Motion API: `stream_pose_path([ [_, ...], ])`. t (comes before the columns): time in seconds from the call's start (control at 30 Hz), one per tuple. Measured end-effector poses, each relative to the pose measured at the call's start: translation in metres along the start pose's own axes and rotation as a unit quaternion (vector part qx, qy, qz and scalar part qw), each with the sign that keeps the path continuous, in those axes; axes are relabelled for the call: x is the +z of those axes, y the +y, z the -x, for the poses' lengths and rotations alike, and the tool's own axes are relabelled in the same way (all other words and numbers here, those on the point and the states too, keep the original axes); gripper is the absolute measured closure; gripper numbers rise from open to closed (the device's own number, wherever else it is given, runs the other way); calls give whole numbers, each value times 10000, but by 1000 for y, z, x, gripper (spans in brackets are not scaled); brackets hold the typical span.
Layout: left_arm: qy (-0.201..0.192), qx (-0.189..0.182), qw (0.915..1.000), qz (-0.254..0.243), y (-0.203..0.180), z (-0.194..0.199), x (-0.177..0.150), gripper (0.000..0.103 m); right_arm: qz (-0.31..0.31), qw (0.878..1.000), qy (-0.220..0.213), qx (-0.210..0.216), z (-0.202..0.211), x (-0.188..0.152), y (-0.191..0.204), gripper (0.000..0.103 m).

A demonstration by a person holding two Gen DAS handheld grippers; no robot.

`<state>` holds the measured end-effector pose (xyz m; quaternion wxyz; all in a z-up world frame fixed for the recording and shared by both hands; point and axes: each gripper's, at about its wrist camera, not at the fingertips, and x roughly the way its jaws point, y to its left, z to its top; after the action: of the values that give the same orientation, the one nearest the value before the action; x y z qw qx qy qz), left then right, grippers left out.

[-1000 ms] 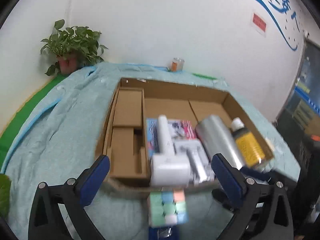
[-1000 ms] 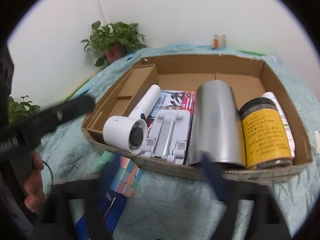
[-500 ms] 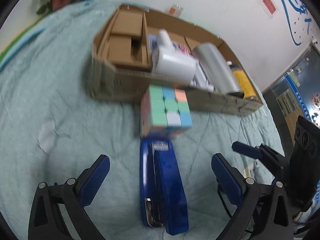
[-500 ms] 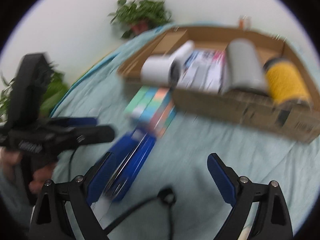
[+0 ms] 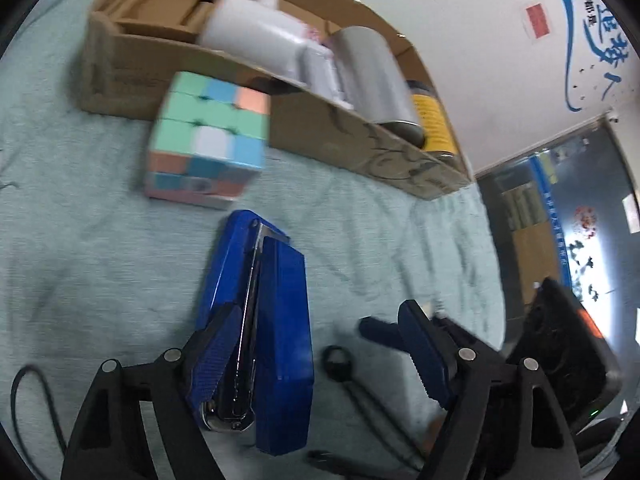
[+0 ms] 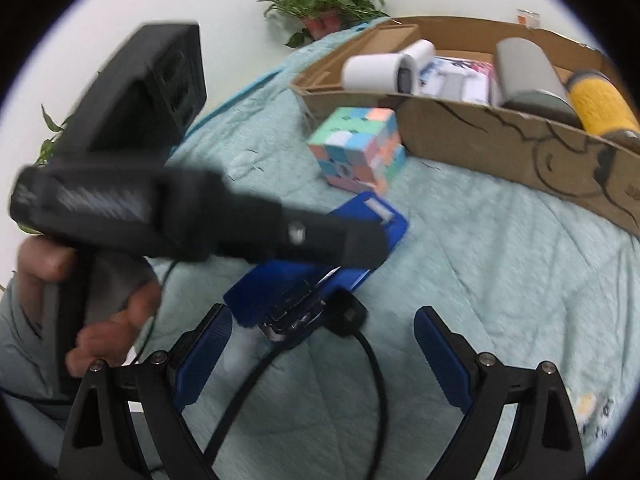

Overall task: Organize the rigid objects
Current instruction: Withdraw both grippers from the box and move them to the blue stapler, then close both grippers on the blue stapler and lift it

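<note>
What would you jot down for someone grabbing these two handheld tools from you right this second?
Left tool: open, straddling the blue stapler on the teal cloth; not gripped yet.
Right tool: open, holding nothing, near the stapler's end.
Pastel puzzle cube: on the cloth, against the cardboard box front wall.
Done: white hair dryer, silver cylinder and yellow-labelled bottle lie in the box.
Left: stapler and cube, probably into the box.
</note>
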<state>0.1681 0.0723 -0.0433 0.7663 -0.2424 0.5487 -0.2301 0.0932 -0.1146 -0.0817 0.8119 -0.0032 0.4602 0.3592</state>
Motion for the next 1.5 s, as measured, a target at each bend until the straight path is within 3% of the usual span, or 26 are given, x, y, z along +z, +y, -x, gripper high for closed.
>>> stream_pose_path([
  [0.13,326,-288,9986,-296,-35,-18,-1,24,-51,9995,-163,-248,15,-7,-4,11],
  [0.3,366,-380,9984,-181,-34,-12,1,24,-389,9979,-367,-374,29,-16,-19,11],
  [0.47,-36,5,9996,-292,-18,20,5,22,-541,9972,-417,-291,32,-20,-23,13],
  [0.63,16,184,9997,-143,2,19,9,21,-245,9989,-379,-128,26,-13,-1,14],
  [0.77,546,-196,9983,13,19,-1,1,19,-35,9995,-298,28,14,-7,14,16],
  [0.93,652,-324,9972,143,13,-9,-3,8,52,9996,-257,85,10,-9,19,17],
  [1.03,737,-257,9969,38,2,-15,-6,8,-10,9997,-218,143,14,-18,15,17],
  [1.23,1055,-768,9914,18,-21,-38,-18,8,-239,9986,-392,-244,23,-22,-4,17],
  [1.4,909,-1061,9901,157,-15,-29,-14,8,-262,9967,-543,-552,32,-25,-13,17],
  [1.5,682,-974,9927,211,-11,-20,-9,8,-154,9968,-494,-603,29,-27,-10,17],
])
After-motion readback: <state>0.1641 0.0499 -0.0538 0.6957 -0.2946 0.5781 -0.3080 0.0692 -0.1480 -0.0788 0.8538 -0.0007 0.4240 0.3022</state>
